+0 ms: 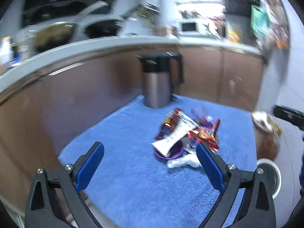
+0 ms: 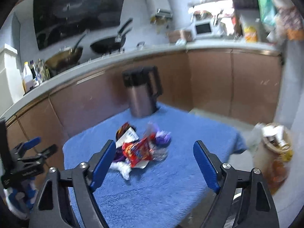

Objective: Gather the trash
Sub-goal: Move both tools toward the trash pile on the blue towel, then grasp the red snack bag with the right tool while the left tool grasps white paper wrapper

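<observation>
A heap of trash lies on a blue towel-covered table (image 1: 133, 180): a red snack wrapper (image 1: 206, 134) (image 2: 137, 150), a white wrapper (image 1: 175, 135), a purple cup (image 1: 169, 153) and crumpled white tissue (image 2: 123, 168). My left gripper (image 1: 150, 153) is open and empty above the towel, the heap by its right finger. My right gripper (image 2: 154, 151) is open and empty, the heap just beyond and near its left finger. The left gripper also shows at the left edge of the right wrist view (image 2: 30, 152).
A steel thermos jug (image 1: 158, 79) (image 2: 142, 93) with a black lid stands at the towel's far edge. A full waste bin (image 2: 275, 152) (image 1: 266, 129) stands on the floor to the right. Brown cabinets and a cluttered worktop (image 2: 114, 57) lie behind.
</observation>
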The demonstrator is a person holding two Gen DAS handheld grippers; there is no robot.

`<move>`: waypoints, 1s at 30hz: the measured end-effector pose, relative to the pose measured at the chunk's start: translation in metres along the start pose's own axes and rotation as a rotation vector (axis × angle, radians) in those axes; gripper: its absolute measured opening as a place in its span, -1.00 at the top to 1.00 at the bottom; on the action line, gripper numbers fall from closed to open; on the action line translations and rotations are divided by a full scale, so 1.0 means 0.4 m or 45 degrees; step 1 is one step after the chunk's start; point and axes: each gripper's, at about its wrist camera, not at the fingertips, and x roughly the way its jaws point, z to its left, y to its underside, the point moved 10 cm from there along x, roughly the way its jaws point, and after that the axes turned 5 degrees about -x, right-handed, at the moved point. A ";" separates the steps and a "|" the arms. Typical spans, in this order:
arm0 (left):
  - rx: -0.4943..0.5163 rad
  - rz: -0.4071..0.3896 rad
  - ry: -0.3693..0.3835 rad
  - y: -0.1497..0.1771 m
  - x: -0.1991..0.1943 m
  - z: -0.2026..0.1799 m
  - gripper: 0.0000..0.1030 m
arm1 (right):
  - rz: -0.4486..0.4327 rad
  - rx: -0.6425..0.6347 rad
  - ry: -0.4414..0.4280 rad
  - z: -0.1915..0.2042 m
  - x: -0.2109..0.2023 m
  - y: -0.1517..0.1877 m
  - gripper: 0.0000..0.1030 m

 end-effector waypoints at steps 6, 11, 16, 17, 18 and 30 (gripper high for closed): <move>0.207 0.175 0.150 0.031 0.220 -0.067 -0.51 | 0.228 0.043 -0.112 0.022 0.216 0.067 -0.61; 0.255 0.277 0.224 0.046 0.359 -0.078 -0.43 | 0.358 0.065 -0.159 0.038 0.372 0.102 -0.61; 0.294 0.373 0.267 0.077 0.446 -0.082 -0.24 | 0.431 0.088 -0.190 0.061 0.478 0.131 -0.61; 0.301 0.410 0.285 0.091 0.459 -0.086 0.06 | 0.448 0.092 -0.197 0.067 0.502 0.143 -0.59; 0.306 0.433 0.293 0.099 0.466 -0.089 0.12 | 0.463 0.098 -0.202 0.067 0.515 0.153 -0.50; 0.216 0.352 0.356 0.047 0.367 -0.091 0.52 | 0.387 0.168 -0.276 0.067 0.499 0.129 0.79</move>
